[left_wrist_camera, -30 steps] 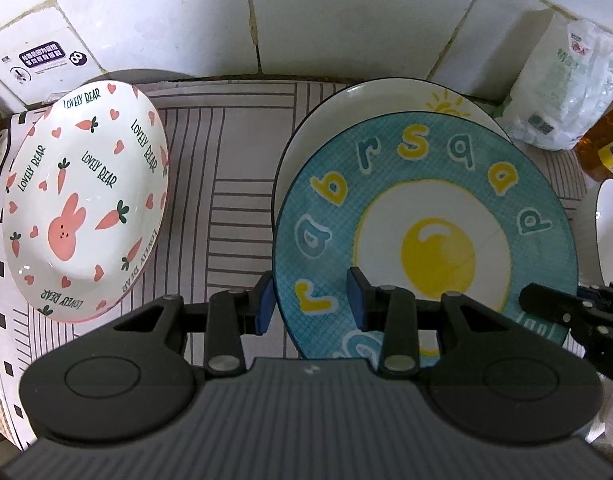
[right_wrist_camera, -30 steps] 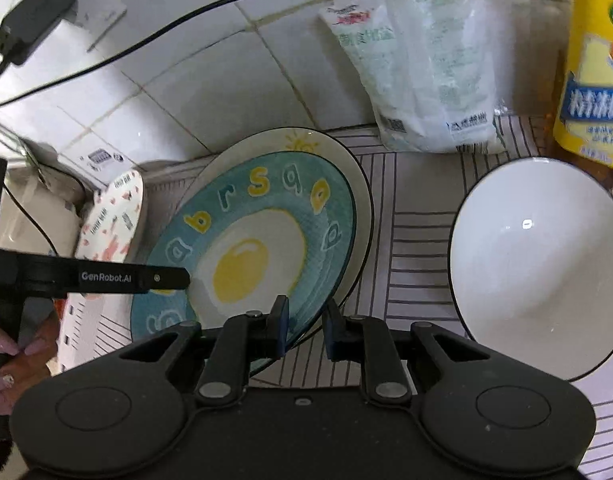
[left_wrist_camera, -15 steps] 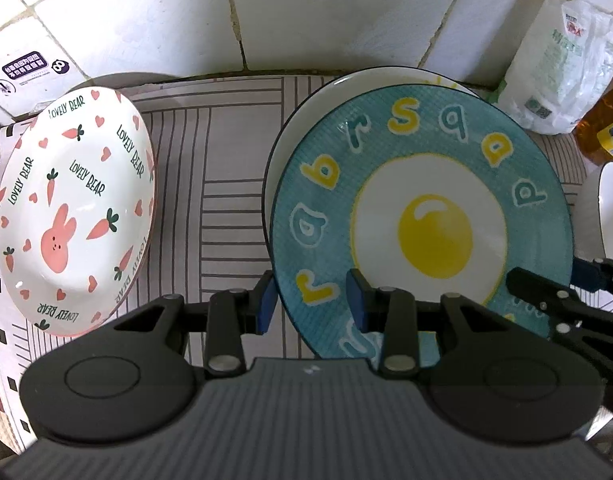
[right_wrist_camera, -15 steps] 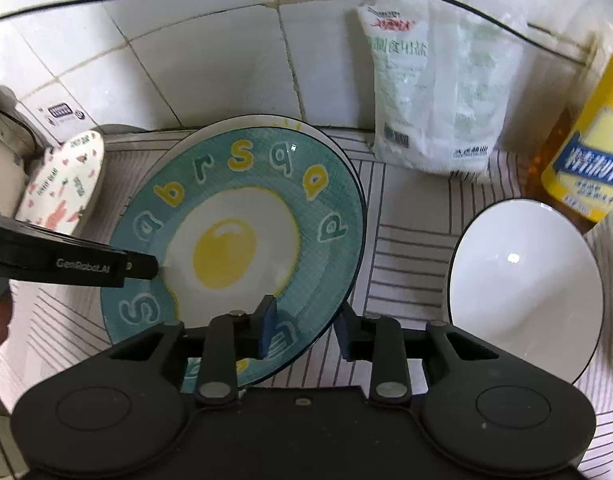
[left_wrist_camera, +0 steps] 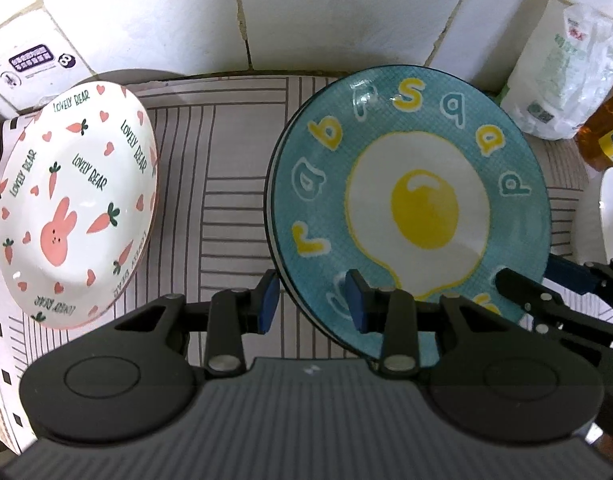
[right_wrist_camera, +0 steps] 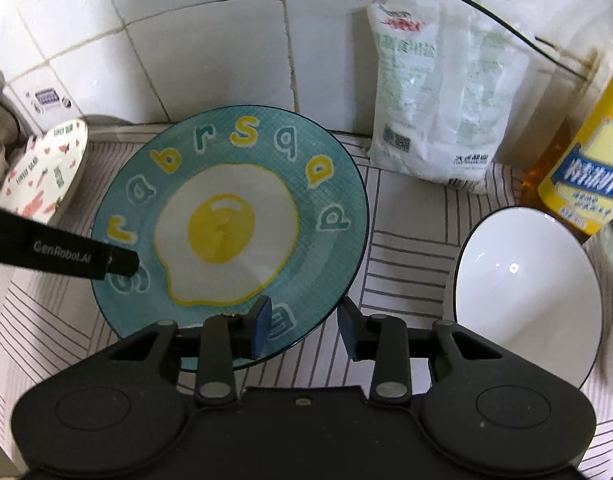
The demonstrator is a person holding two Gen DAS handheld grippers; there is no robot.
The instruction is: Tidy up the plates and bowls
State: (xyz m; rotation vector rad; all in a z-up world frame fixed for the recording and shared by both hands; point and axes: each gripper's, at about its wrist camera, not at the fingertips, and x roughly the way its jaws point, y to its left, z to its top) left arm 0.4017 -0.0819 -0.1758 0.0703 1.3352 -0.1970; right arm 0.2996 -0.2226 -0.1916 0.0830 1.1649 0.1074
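Note:
A teal plate with a fried-egg picture lies stacked on a second plate, whose dark rim shows at its left edge. My left gripper is open, its jaws straddling the plate's near-left rim. My right gripper is open, its jaws straddling the near-right rim. A white rabbit-and-carrot bowl sits to the left. A white bowl with a dark rim sits to the right.
The striped mat covers the counter against a white tiled wall. A white bag and a yellow-labelled oil bottle stand at the back right.
The teal plate came down onto the lower plate and now covers it. My right gripper opened and let the rim go. The left gripper stayed open.

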